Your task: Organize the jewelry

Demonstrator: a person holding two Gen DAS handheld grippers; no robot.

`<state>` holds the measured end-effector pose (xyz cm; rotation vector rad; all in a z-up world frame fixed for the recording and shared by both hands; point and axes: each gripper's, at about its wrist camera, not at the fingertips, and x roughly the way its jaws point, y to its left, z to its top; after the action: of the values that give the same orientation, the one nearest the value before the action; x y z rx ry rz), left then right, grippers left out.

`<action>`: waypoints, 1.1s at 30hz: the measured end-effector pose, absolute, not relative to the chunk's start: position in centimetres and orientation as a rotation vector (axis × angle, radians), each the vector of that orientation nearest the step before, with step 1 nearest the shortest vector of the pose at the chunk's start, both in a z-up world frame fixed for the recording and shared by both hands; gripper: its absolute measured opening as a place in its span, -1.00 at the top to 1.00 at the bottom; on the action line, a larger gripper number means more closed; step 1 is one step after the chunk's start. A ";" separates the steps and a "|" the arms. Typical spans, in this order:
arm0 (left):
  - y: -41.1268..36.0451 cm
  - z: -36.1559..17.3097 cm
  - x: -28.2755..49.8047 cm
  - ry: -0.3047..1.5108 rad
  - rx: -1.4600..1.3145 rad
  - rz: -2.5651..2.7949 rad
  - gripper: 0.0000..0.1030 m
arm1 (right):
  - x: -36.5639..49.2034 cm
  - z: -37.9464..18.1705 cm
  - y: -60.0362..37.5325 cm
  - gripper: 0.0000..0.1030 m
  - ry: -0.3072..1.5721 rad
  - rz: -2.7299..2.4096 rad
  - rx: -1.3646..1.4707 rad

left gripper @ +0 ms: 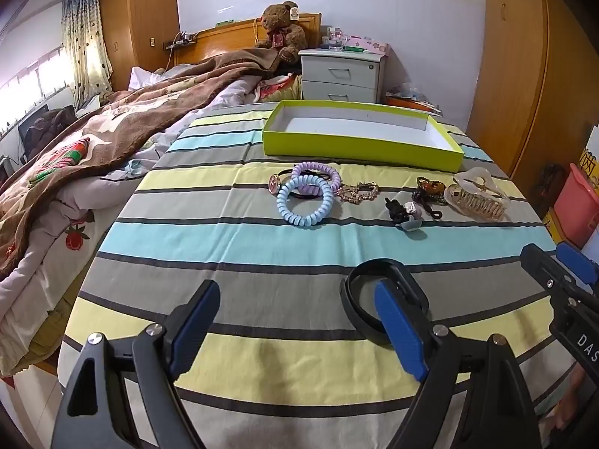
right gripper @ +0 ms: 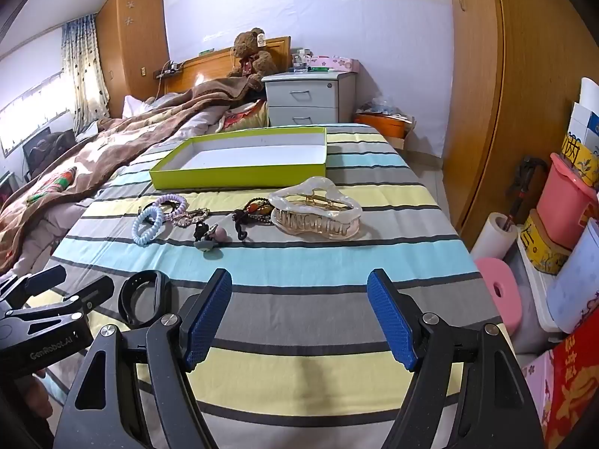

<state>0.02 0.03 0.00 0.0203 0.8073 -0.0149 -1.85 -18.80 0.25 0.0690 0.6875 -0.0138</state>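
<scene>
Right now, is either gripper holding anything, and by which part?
Nothing is held. Left gripper and right gripper are both open above the striped cloth.

lime-green box (left gripper: 359, 147), striped cloth (left gripper: 262, 239)

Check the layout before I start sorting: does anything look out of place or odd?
One thing: the black band lies alone near the left tongs, apart from the other pieces clustered by the empty green box. Nothing looks spilled or broken.

The box (left gripper: 359, 142) sits on the striped cloth (left gripper: 239, 239), behind a row of hair ties (left gripper: 305, 204) and clips. The big claw clip (left gripper: 477, 196) lies at the row's right end.
</scene>
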 end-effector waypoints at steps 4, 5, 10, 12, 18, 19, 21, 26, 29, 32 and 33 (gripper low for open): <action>0.2 0.1 0.0 0.803 0.020 -0.015 -0.67 | -1.9 0.2 -18.8 -0.45 0.681 -0.015 0.069; 0.0 0.0 0.0 0.809 0.024 -0.016 -0.67 | -1.9 0.2 -18.8 -0.45 0.683 -0.016 0.068; 0.1 0.1 -0.1 0.808 0.027 -0.007 -0.67 | -2.0 0.3 -18.8 -0.45 0.682 -0.013 0.070; 0.3 0.2 -0.2 0.803 0.024 -0.003 -0.67 | -2.0 0.3 -18.8 -0.45 0.682 -0.013 0.069; 0.4 0.0 -0.3 0.803 0.022 -0.001 -0.67 | -1.9 0.4 -18.8 -0.45 0.680 -0.014 0.070; 0.4 0.0 -0.3 0.804 0.022 -0.001 -0.67 | -2.0 0.4 -18.9 -0.45 0.678 -0.013 0.069; 0.5 0.0 -0.4 0.804 0.019 -0.005 -0.67 | -2.0 0.5 -18.8 -0.45 0.678 -0.013 0.069; 0.2 -0.2 0.0 0.816 0.023 -0.003 -0.67 | -2.1 0.5 -18.8 -0.45 0.677 -0.012 0.066; 0.2 -0.2 0.0 0.818 0.018 -0.003 -0.66 | -2.1 0.5 -18.8 -0.45 0.676 -0.014 0.067; 0.4 -0.2 0.0 0.818 0.016 0.001 -0.66 | -2.2 0.5 -18.8 -0.45 0.674 -0.014 0.067; 0.4 -0.2 0.0 0.819 0.015 0.002 -0.66 | -2.2 0.5 -18.8 -0.45 0.674 -0.013 0.067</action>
<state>-0.04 0.44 -0.17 0.0149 0.8188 0.0016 -2.15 -18.77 0.49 0.0674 0.6740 -0.0134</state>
